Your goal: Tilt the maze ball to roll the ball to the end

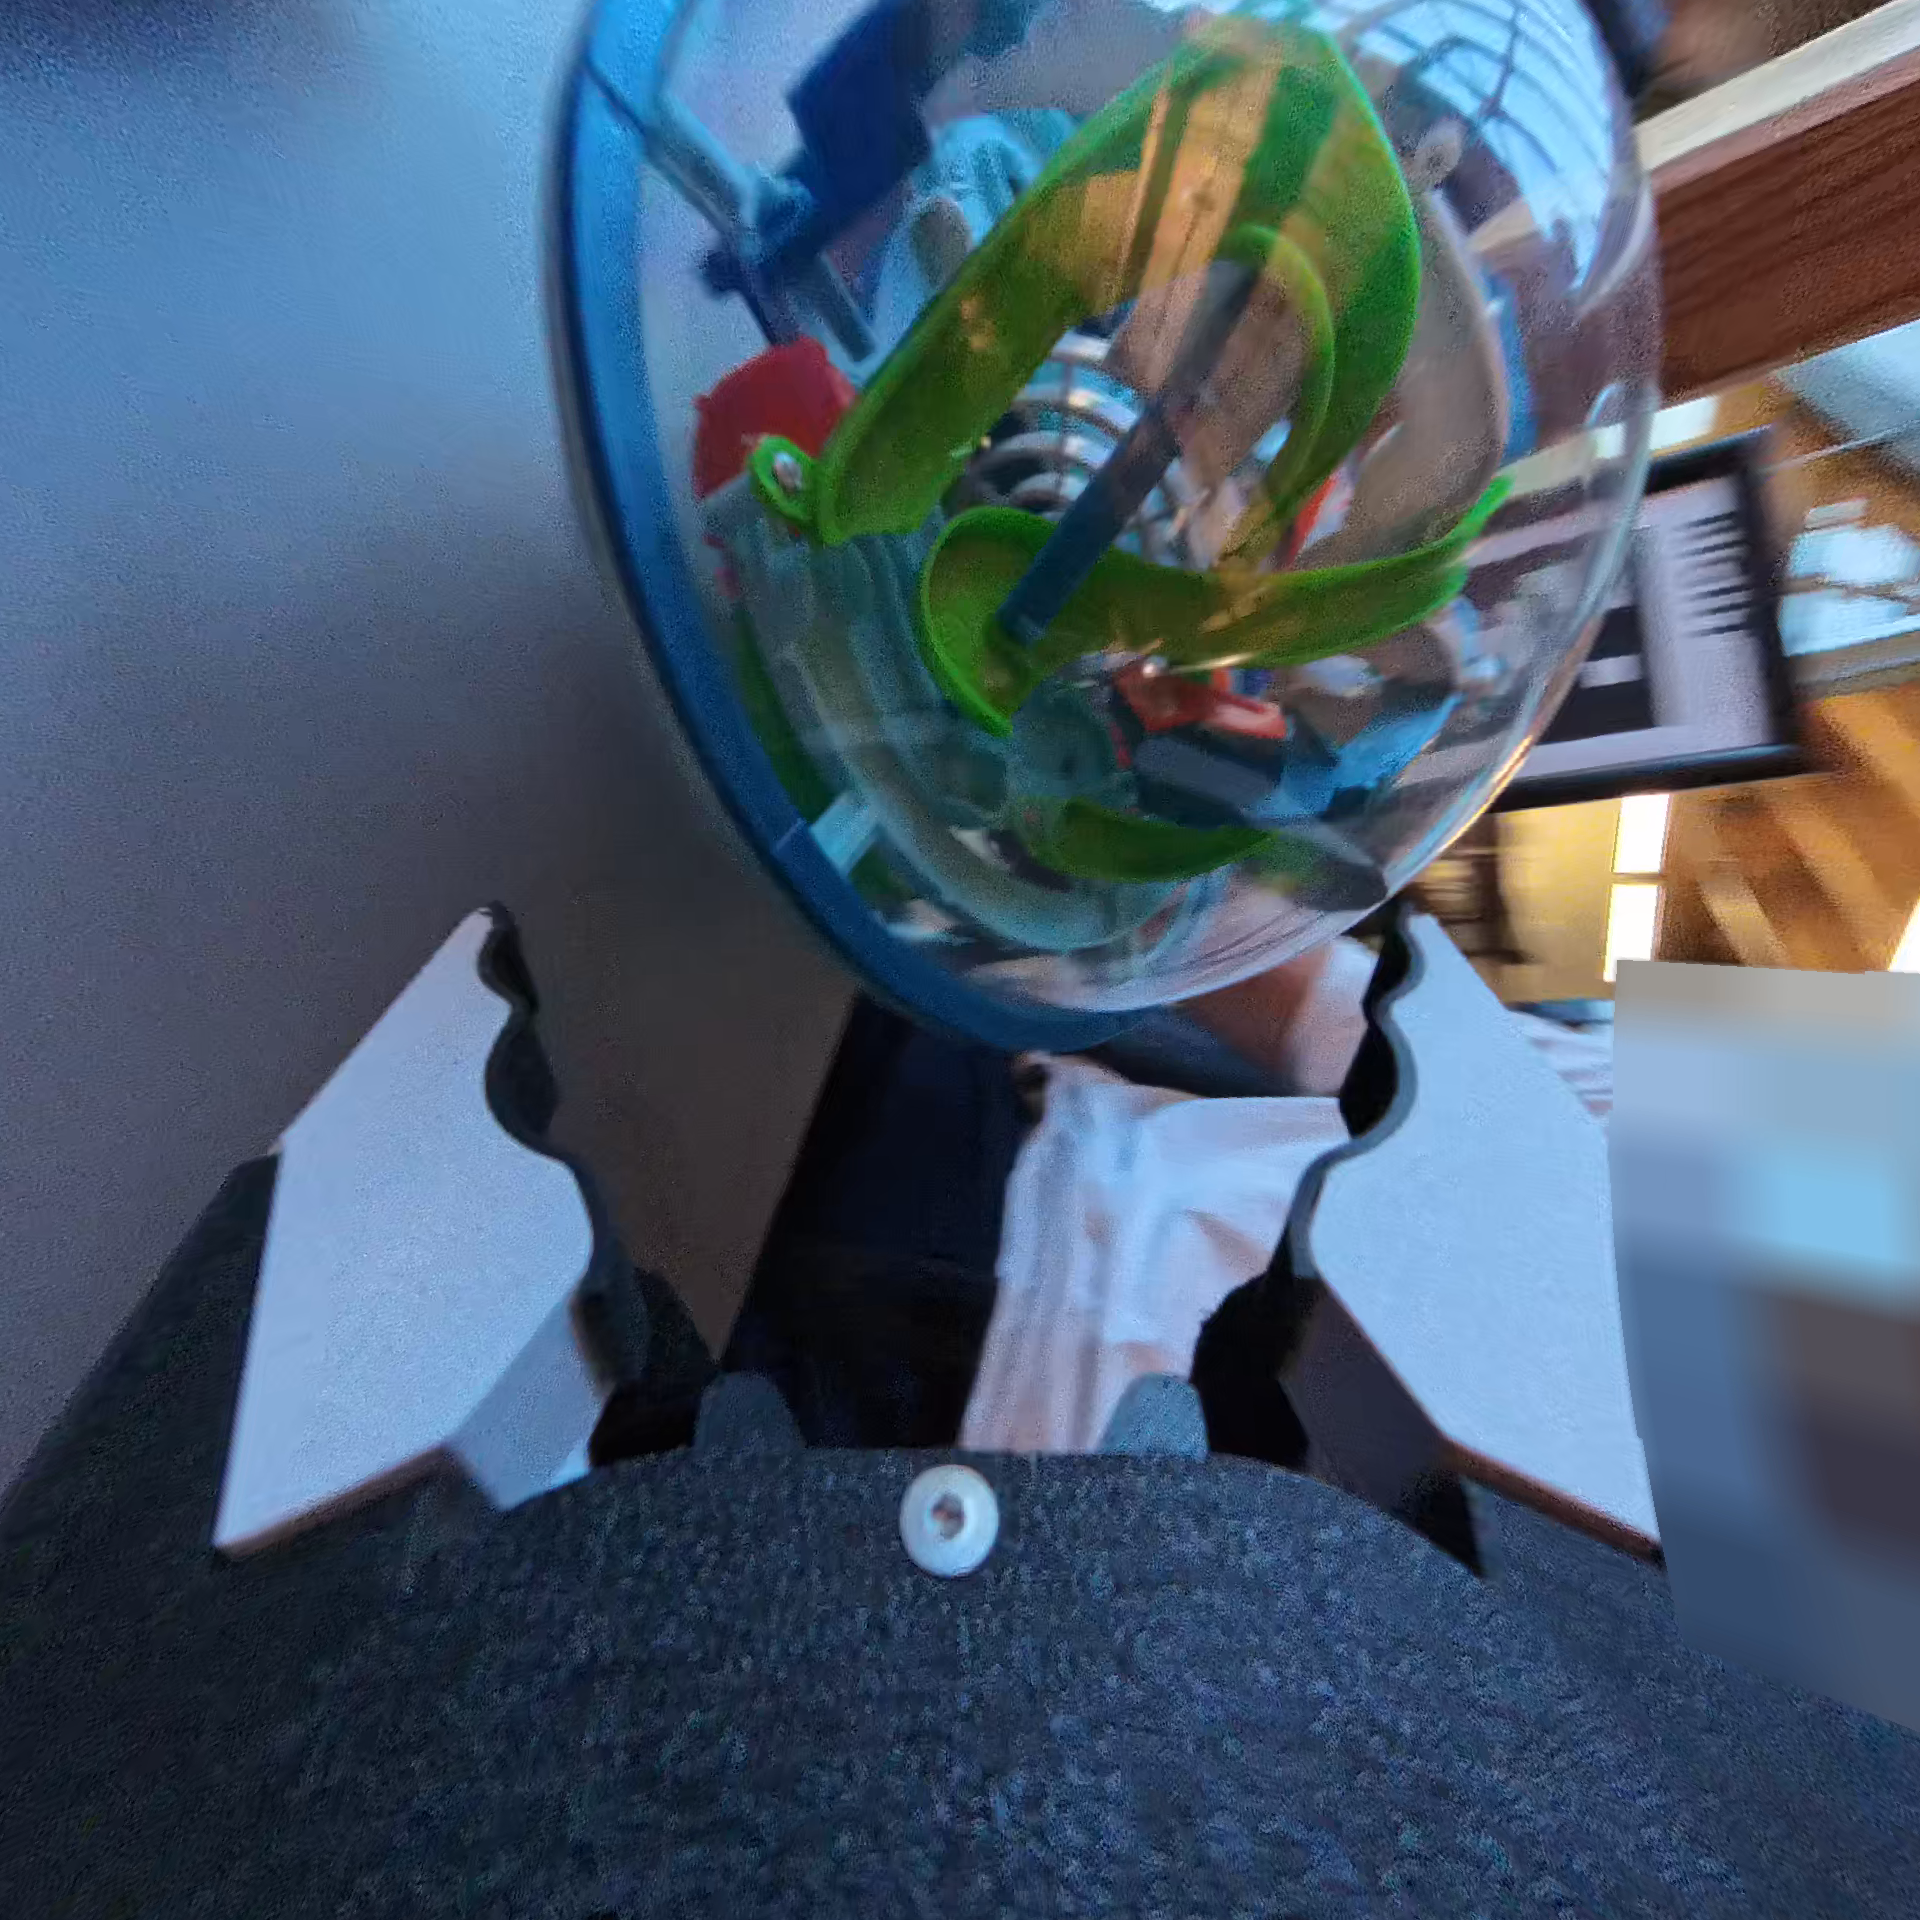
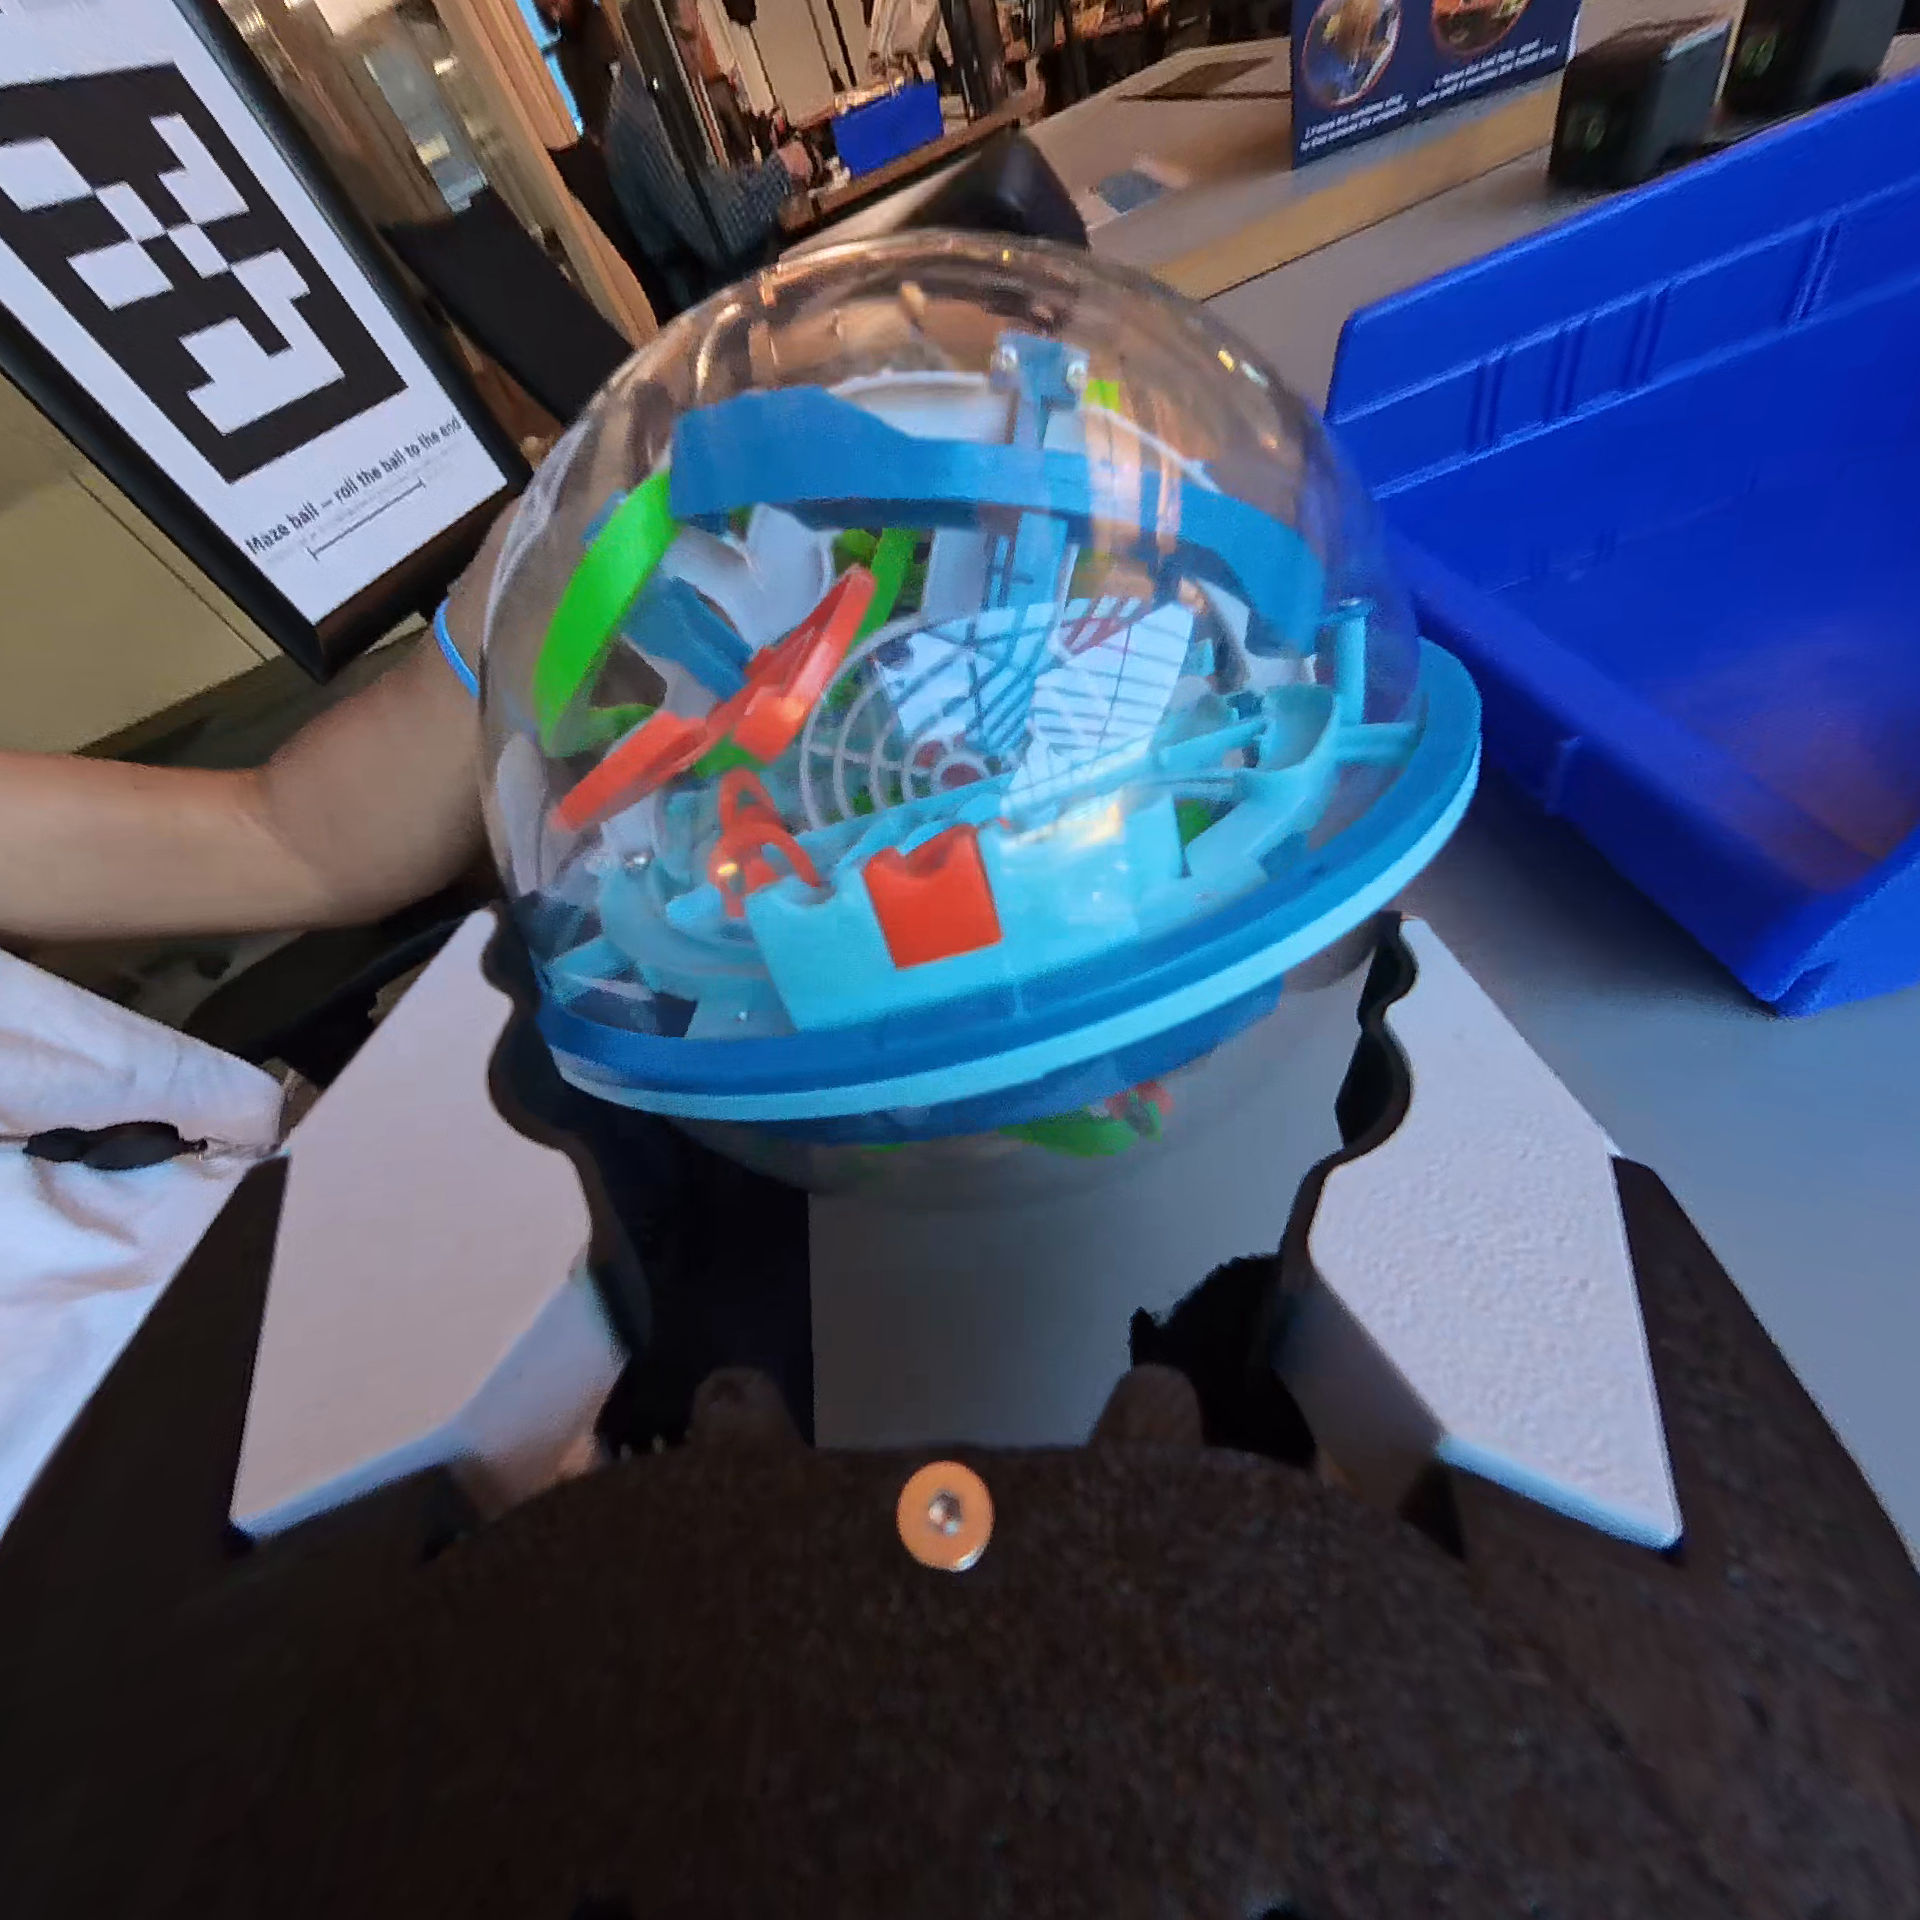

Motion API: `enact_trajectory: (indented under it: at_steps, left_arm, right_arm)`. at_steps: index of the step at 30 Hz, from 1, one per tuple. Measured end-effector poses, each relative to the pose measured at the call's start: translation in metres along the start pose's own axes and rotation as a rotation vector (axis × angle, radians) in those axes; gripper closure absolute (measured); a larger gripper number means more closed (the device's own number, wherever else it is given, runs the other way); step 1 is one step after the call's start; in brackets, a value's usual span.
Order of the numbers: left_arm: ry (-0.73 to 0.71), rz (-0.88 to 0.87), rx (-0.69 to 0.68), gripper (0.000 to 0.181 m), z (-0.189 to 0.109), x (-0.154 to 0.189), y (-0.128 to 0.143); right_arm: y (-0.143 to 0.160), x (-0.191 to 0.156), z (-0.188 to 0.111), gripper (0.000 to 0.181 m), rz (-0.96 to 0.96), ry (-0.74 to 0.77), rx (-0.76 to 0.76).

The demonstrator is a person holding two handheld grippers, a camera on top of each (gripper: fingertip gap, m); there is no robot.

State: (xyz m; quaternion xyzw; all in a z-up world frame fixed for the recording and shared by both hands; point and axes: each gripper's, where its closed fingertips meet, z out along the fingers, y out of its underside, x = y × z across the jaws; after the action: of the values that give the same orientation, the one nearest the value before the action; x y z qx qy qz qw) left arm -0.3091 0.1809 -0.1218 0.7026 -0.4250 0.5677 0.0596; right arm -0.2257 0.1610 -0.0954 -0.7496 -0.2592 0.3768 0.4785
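Observation:
The maze ball (image 2: 935, 675) is a clear sphere with a blue ring around its middle and blue, green and red tracks inside. My right gripper (image 2: 945, 935) holds its lower half between wide-set fingers, ring tilted slightly, dome up. In the left wrist view the maze ball (image 1: 1091, 499) is blurred and sits above and beyond my left gripper (image 1: 945, 925). That gripper is open, with only its right fingertip (image 1: 1403, 956) close to the shell. I cannot make out the small ball inside for sure.
A blue bin (image 2: 1662, 571) stands on the grey table (image 2: 1714, 1195) right of the ball. A framed black-and-white marker sign (image 2: 208, 312) leans at the left. A bare forearm (image 2: 260, 842) reaches behind the ball. A wooden beam (image 1: 1787, 229) is overhead.

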Motion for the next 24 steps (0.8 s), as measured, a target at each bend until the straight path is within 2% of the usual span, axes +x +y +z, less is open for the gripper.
enact_trajectory:
  at_steps: [1,4,6,8,10,13,16,19,20,22,24]
  left_arm:
    - [-0.104,0.072,0.016,0.022,-0.012,-0.006,-0.005]
    - [-0.296,0.422,0.121,0.023,-0.037,0.012,-0.03]
    - [-0.309,0.651,0.131,0.023,-0.03,0.037,-0.034]
    - [-0.35,0.765,0.084,0.023,-0.016,0.039,-0.032]
    - [-0.395,0.774,0.041,0.022,-0.009,0.026,-0.03]
    - [-0.351,0.731,0.01,0.025,-0.009,0.018,-0.023]
    - [-0.331,0.687,0.009,0.026,-0.014,0.007,-0.02]
    - [-0.272,0.665,0.061,0.026,-0.016,0.007,-0.024]
    - [-0.259,0.662,0.069,0.026,-0.015,0.007,-0.025]
    - [-0.24,0.661,0.077,0.027,-0.012,0.009,-0.025]
    - [-0.237,0.647,0.085,0.026,-0.013,0.008,-0.025]
  right_arm:
    - [-0.002,0.0,0.002,0.03,0.004,0.0,0.004]
    - [-0.011,-0.001,0.011,0.03,-0.014,0.005,0.032]
    - [-0.021,-0.006,0.023,0.03,-0.039,-0.001,0.076]
    - [-0.032,-0.011,0.032,0.03,-0.072,-0.009,0.129]
    - [-0.041,-0.012,0.033,0.03,-0.101,0.002,0.17]
    - [-0.04,-0.009,0.013,0.029,-0.124,0.024,0.174]
    - [-0.002,0.011,-0.004,0.03,-0.144,0.08,0.032]
    - [0.028,0.011,0.012,0.028,-0.062,0.028,-0.054]
    - [0.029,0.01,0.021,0.029,-0.063,0.01,-0.078]
    - [0.016,0.0,0.038,0.03,-0.069,-0.051,-0.022]
    - [0.01,0.001,0.043,0.023,-0.062,-0.05,-0.007]
